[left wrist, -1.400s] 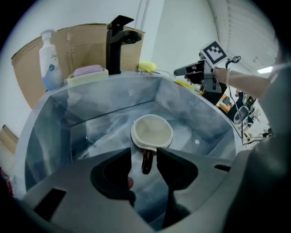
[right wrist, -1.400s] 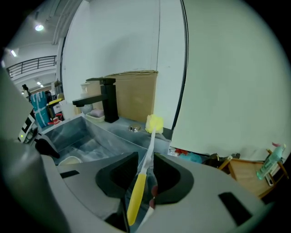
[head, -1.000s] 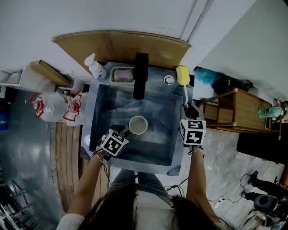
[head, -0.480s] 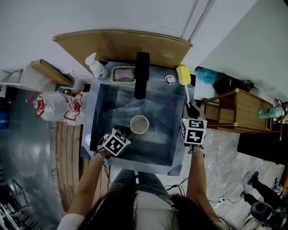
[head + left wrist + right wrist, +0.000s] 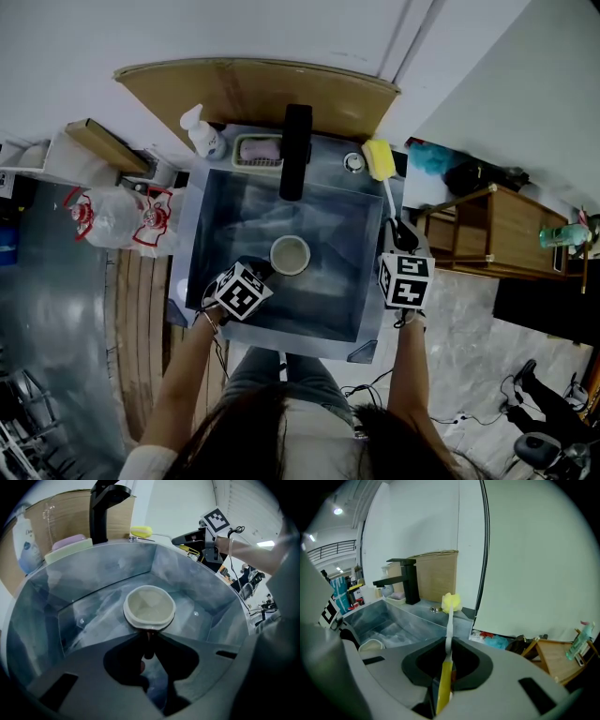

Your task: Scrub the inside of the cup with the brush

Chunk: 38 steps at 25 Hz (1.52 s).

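In the square steel sink: left claw takes the round cream cup.
Its jaws have just been closing and now pinch the cup's handle mid-sink. The right claw, over the sink's right rim, clamps the yellow sponge-headed brush. Cup looks steadied; scrubbing not yet begun.

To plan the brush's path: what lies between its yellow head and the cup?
The head view shows only the sink's rim and bare steel floor between yellow head and cup; the faucet stands aside.
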### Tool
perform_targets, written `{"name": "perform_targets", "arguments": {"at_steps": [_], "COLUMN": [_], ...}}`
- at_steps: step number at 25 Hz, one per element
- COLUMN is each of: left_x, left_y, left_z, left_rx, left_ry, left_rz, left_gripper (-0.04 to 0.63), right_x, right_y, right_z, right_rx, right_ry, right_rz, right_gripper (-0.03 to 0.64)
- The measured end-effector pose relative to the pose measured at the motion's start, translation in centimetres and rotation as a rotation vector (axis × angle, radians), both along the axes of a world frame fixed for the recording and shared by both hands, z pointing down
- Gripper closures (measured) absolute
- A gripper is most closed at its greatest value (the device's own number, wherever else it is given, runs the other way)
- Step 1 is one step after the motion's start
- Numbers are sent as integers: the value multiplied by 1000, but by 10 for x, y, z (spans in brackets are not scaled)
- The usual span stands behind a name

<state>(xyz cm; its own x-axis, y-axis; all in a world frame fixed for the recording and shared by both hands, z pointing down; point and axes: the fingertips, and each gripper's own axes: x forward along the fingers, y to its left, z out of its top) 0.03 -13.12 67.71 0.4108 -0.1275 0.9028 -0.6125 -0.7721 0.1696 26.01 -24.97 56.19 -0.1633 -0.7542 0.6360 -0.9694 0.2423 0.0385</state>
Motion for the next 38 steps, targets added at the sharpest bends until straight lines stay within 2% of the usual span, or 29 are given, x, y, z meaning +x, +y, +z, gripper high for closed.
{"name": "perform_targets", "arguments": {"at_steps": [8,23,38], "left_x": [1,2,2], "left_y": [-1,-1,-1], "left_z": [1,-1,-1], "left_rx": [-2,-24,-42], "left_ry": [11,32,54], "left_rz": [-5,-18,-22], "left_gripper": [522,523,523], "right_x": [-5,-52,-108], "right_y": [26,82,142], "right_z": [-14,-21,-9], "right_rx": [6,-58,-283], "right_ry": [6,49,143], "right_rz": [-30,-141,-421], "right_gripper": [560,560,560]}}
